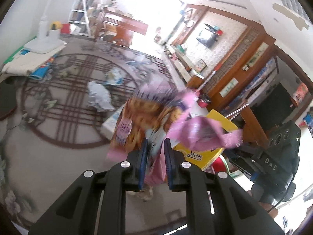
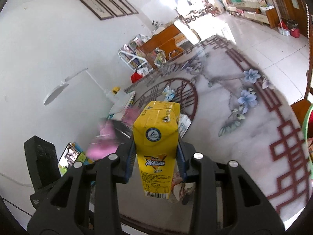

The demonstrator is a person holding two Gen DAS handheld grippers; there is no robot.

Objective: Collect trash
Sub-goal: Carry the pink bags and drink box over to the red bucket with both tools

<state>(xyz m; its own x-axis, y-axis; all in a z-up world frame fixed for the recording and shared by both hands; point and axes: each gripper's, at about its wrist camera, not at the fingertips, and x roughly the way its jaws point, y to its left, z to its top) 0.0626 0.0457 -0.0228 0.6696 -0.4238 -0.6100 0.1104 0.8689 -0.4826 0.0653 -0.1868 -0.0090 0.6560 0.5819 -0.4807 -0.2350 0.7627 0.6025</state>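
A pink and orange snack wrapper (image 1: pixel 148 113), blurred, sticks up between the blue pads of my left gripper (image 1: pixel 155 146), which is shut on its lower end. To its right is a yellow drink carton (image 1: pixel 219 121), in front of the right gripper's black body (image 1: pixel 273 156). In the right wrist view my right gripper (image 2: pixel 156 150) is shut on that yellow carton (image 2: pixel 156 125), upright, its pads against both sides. The pink wrapper (image 2: pixel 107 137) shows as a blur to the left, near the left gripper's black body (image 2: pixel 41 162). Both are above a patterned marble table (image 1: pixel 49 156).
On the table lie a crumpled white paper (image 1: pixel 98 96), a blue and white wrapper (image 1: pixel 113 77) and a white box (image 1: pixel 109 125) behind the held wrapper. A white desk lamp (image 1: pixel 45 43) stands at the far left edge. A phone (image 2: pixel 68 156) lies at the left.
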